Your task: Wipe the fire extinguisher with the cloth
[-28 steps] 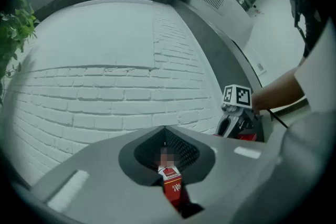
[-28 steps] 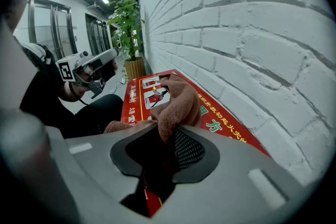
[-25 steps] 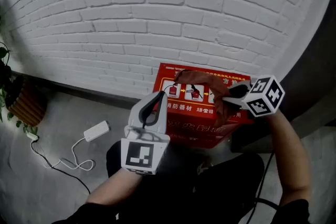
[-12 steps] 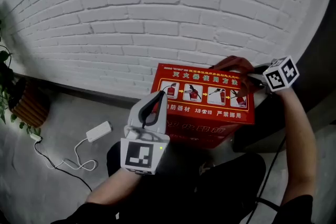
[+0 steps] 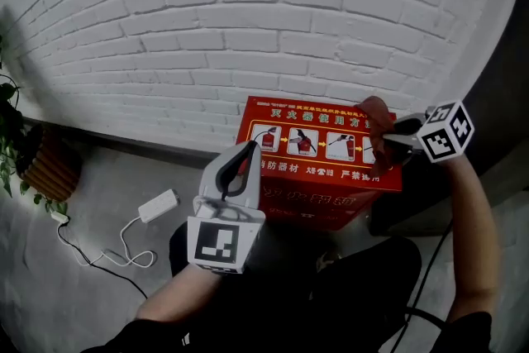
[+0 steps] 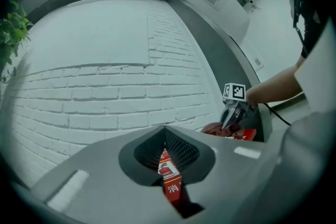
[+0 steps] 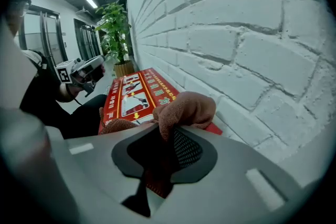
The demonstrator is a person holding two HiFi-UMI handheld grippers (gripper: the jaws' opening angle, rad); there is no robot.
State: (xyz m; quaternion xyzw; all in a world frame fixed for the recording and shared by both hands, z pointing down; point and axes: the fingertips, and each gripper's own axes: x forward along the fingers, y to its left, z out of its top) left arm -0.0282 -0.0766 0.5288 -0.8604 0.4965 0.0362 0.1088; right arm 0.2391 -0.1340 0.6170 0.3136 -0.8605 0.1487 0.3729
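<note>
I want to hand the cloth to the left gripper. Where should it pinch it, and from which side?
Probably the bunched fold of the cloth that bulges ahead of the right gripper, whose jaws are closing on it. Come from the left along the box top: the fold faces that way, and the wall blocks the far side.
</note>
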